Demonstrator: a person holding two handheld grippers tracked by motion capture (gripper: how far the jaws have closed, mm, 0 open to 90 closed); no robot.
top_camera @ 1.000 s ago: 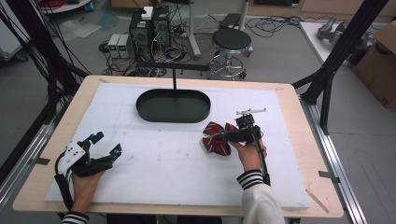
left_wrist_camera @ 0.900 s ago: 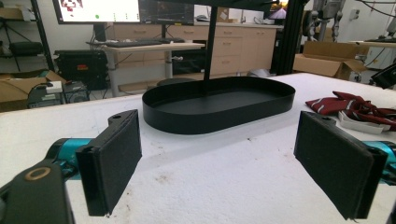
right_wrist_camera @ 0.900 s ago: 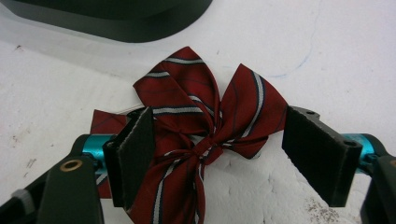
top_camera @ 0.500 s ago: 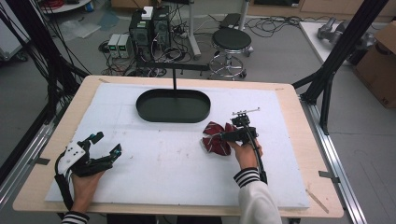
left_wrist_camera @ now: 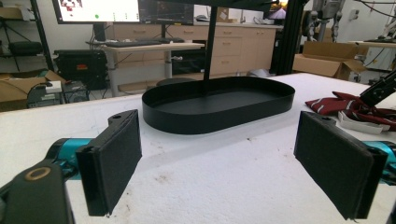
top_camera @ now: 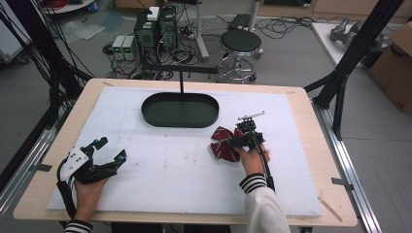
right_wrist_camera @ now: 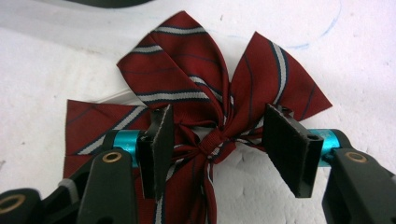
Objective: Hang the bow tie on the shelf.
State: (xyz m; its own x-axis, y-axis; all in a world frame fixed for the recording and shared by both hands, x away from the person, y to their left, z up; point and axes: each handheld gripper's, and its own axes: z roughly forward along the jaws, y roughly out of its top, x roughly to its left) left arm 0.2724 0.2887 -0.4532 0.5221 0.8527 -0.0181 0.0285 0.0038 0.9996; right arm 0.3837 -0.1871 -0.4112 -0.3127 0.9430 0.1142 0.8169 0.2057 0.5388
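Note:
A dark red bow tie with white and navy stripes lies on the white mat, right of centre. My right gripper is down over it, open, with a jaw on each side of the knot and a gap between each pad and the knot. In the high view the right gripper sits at the bow's right side. My left gripper rests at the front left of the mat, open and holding nothing. From there the bow tie shows far right.
A black oval tray stands at the back centre of the white mat, with a thin black post rising behind it. A white card lies under the bow. Black frame legs flank the table.
My right gripper has shifted slightly left, further over the bow tie. The left gripper has stayed put.

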